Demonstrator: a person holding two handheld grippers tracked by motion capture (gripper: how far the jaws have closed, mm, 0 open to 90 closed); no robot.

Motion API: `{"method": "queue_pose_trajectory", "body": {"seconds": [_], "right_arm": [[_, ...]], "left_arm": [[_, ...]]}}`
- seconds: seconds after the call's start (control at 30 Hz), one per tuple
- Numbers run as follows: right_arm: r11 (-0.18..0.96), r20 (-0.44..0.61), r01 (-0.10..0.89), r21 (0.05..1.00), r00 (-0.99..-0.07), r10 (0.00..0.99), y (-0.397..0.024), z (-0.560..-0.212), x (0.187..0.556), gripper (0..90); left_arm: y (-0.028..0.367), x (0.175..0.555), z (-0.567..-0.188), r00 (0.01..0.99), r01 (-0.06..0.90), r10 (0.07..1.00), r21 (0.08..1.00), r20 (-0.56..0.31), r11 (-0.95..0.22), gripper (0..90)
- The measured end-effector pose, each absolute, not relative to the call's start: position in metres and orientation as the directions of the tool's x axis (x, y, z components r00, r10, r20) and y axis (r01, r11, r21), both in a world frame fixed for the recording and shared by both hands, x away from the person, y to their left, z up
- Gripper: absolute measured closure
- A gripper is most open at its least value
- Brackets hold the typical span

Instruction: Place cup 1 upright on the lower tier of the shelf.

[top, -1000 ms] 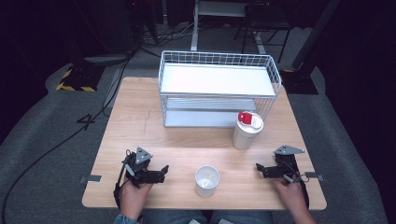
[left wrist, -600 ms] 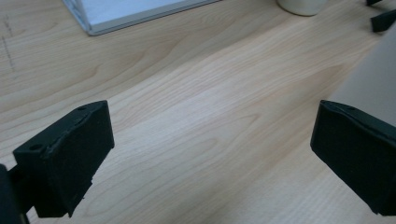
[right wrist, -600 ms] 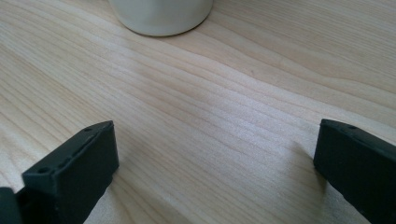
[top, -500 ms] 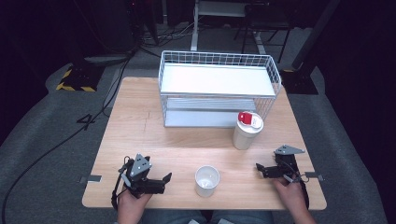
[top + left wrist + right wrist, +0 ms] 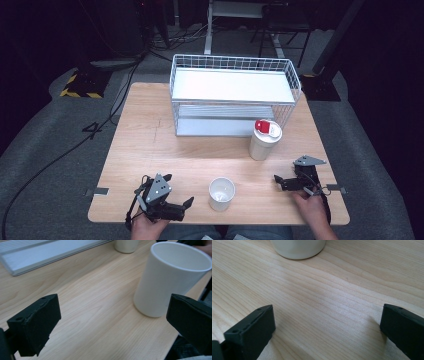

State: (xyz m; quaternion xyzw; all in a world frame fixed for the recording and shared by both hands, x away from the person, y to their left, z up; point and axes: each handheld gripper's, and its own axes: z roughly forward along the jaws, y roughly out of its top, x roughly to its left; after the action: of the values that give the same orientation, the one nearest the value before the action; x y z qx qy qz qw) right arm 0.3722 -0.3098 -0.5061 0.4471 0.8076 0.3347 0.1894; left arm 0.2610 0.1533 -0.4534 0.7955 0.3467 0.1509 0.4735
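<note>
the white cup [image 5: 221, 193] stands upright near the table's [image 5: 150, 150] front edge, about midway along it. in the left gripper view its rim is cut off at the top and its base partly hidden by one jaw. the left gripper [image 5: 186, 204], jaws apart, sits just beside it at the front edge. the right gripper [image 5: 278, 181], jaws apart, rests near the front right corner. the high view adds the lidded white container [image 5: 264, 141] before the wire rack [image 5: 235, 95].
</note>
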Motion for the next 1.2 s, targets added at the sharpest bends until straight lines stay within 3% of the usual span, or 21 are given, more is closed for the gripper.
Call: {"method": "queue_pose_trajectory", "body": {"seconds": [0.67,1.2], "right_arm": [[0.374,-0.008,0.597,0.71,-0.525,0.851,-0.309,-0.506,0.372,0.2],[0.373,-0.008,0.597,0.71,-0.523,0.852,-0.309,-0.506,0.372,0.1]], "left_arm": [[0.11,0.262,-0.463,0.839,0.342,0.527,0.884,-0.136,-0.317,0.4],[0.084,0.278,-0.479,0.858,0.355,0.492,0.864,-0.148,-0.358,0.5]]}}
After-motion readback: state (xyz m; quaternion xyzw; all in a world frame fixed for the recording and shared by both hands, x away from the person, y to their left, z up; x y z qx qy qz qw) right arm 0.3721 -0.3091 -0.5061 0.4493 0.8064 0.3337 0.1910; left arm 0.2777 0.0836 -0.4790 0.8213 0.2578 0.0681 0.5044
